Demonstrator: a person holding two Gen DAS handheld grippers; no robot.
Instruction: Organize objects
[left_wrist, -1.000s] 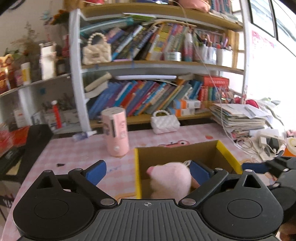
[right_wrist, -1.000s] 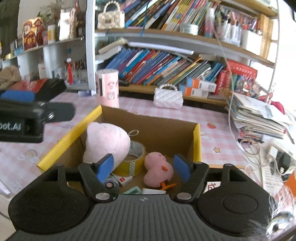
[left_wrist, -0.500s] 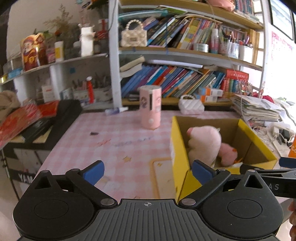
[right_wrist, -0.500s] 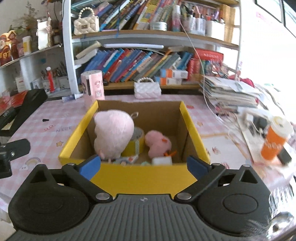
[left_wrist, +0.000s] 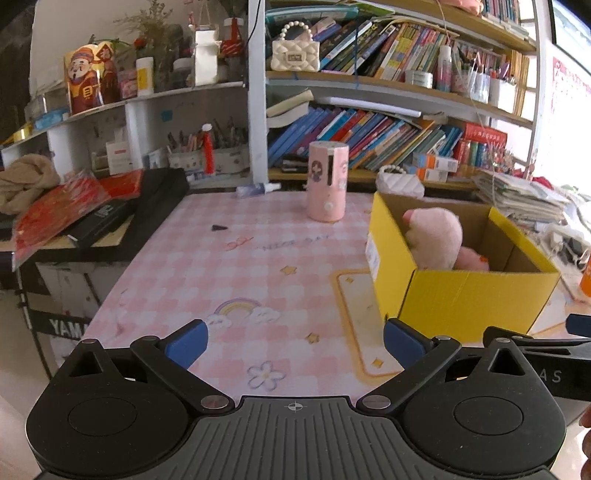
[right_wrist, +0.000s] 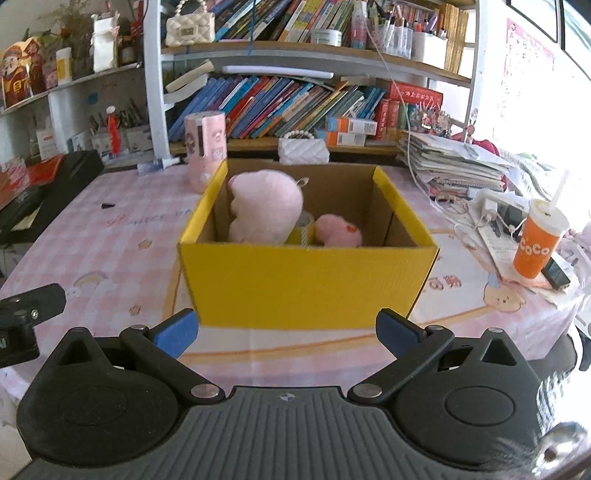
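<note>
Both tongs backed off yellow box (right_wrist: 306, 280) | pink canister (right_wrist: 205, 146) behind

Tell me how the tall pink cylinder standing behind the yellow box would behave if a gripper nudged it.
The pink cylinder stands upright, tall for its base, so a push near its top would probably tip it. Being round, it would likely roll across the checked tablecloth once down. Its smooth-looking side may slip in the fingers.

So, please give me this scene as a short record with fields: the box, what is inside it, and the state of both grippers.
box: yellow cardboard box, open top, on the pink checked tablecloth
inside: large pink plush, small pink plush, tape roll
left gripper: open, empty
right gripper: open, empty, facing the box
</note>
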